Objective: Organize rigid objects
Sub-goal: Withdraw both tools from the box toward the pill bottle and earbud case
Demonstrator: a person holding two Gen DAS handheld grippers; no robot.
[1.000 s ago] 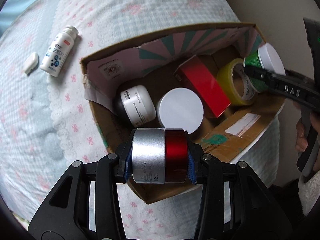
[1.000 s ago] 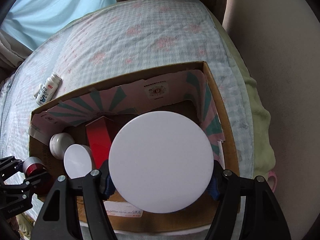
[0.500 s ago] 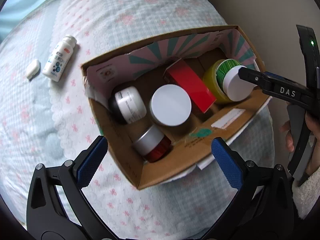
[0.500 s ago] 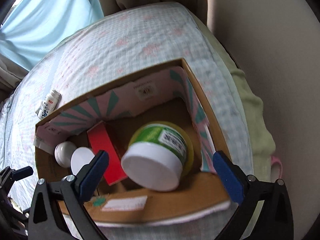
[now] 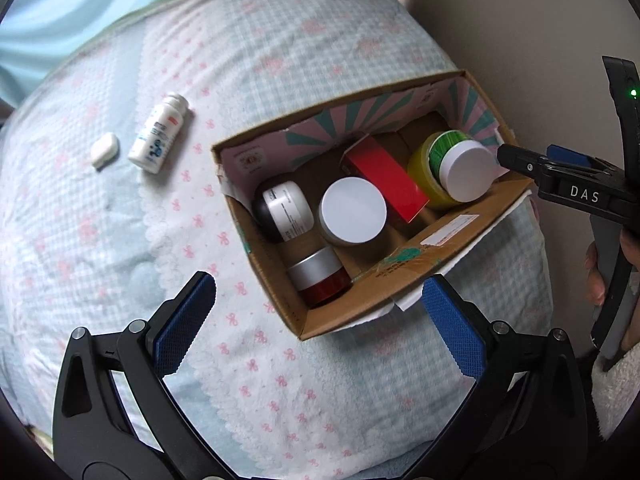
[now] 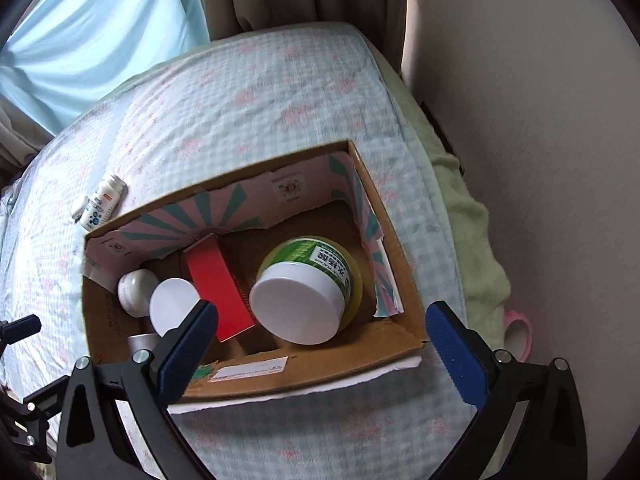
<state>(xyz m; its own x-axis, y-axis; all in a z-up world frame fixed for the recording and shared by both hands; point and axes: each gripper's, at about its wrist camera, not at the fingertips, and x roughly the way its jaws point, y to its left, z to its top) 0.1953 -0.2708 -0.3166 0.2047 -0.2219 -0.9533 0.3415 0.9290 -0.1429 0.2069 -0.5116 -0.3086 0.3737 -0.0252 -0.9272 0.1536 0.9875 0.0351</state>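
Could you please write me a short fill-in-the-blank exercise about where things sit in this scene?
1. Both the left gripper and the right gripper are ____.
2. The green jar rests on a roll of ____ tape.
3. The white pill bottle lies ____ the cardboard box.
4. Between the green jar and the white-lidded jar lies a ____ box.

Missing words: open; yellow; outside; red

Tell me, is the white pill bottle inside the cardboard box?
No, the white pill bottle lies on the bedspread outside the cardboard box, beside a small white object.
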